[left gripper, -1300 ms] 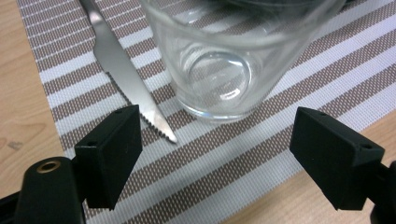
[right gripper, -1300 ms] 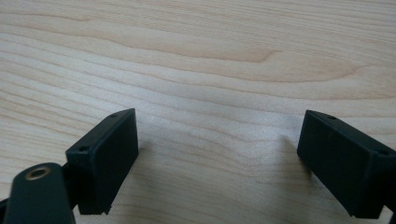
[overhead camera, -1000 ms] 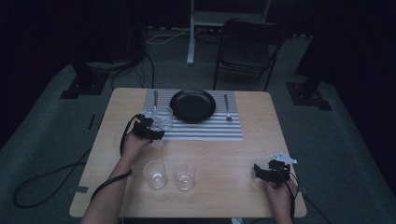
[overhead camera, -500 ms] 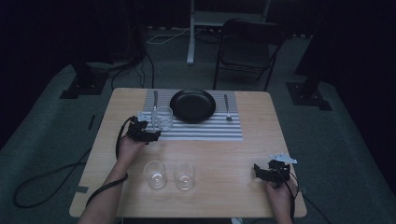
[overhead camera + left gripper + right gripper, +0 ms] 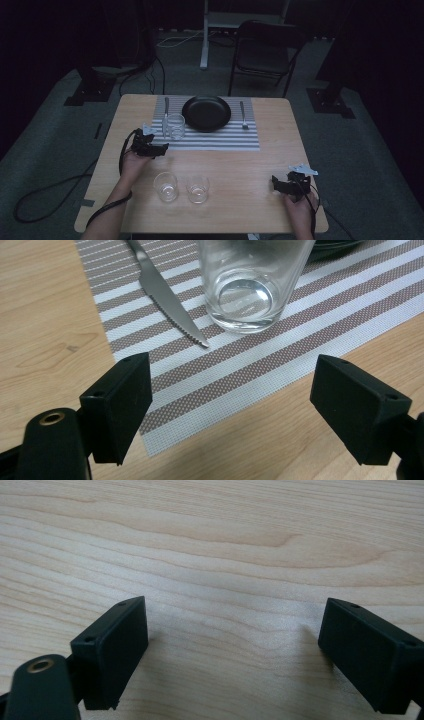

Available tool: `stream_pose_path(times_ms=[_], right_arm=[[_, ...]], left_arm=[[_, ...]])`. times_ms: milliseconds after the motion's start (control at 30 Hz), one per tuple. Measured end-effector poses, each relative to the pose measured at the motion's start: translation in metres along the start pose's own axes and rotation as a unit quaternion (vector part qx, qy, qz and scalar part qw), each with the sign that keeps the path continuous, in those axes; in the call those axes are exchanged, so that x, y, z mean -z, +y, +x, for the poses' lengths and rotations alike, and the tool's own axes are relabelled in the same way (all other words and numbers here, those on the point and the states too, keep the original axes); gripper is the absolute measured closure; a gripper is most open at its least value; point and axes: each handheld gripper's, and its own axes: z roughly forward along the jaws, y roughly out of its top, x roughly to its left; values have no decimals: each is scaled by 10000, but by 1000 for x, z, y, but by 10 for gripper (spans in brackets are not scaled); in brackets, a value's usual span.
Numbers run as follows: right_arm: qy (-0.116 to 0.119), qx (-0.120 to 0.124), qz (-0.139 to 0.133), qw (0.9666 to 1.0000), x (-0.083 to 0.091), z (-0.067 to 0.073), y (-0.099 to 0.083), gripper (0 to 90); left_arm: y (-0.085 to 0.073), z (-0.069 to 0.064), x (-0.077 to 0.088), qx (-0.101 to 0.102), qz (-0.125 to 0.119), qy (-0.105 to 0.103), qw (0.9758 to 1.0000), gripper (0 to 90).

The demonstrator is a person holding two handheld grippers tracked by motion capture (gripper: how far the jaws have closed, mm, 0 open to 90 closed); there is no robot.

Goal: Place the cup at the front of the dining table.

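Note:
A clear empty glass (image 5: 175, 126) stands upright on the striped placemat (image 5: 220, 140), left of the black plate (image 5: 206, 112). My left gripper (image 5: 159, 148) hovers at the placemat's near left corner, a short way from that glass, open with nothing between its jaws. In the left gripper view the glass (image 5: 250, 285) sits beyond the open jaws (image 5: 230, 385), with the knife (image 5: 165, 295) beside it on the mat (image 5: 240, 365). My right gripper (image 5: 276, 183) rests low at the table's near right, open over bare wood (image 5: 232, 640).
Two more empty glasses (image 5: 166, 186) (image 5: 198, 189) stand side by side near the front edge of the wooden table (image 5: 280, 130). A knife (image 5: 166, 112) lies left of the plate and a fork (image 5: 243, 116) right of it. A folding chair (image 5: 265, 50) stands behind the table.
My left gripper has drawn back from the glass on the placemat, toward the person and slightly left. The glass stays put. The right gripper has not moved.

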Motion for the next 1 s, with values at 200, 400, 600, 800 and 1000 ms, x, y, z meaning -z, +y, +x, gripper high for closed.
stream_pose_path(times_ms=[200, 400, 600, 800, 1000], right_arm=[[-1, 0, 1, 10000, 0, 0, 0, 119], [-2, -2, 2, 10000, 0, 0, 0, 119], [-1, 1, 1, 10000, 0, 0, 0, 119], [-2, -2, 3, 10000, 0, 0, 0, 120], [-2, 0, 1, 10000, 0, 0, 0, 119]], left_arm=[[-7, 5, 10, 63, -46, 40, 10000, 177], [-16, 7, 14, 59, -4, 28, 10000, 177], [-21, 7, 24, 61, -128, 54, 9999, 177], [-28, 6, 31, 72, -158, 14, 9998, 177], [-38, 5, 36, 62, -155, -30, 9999, 177]])
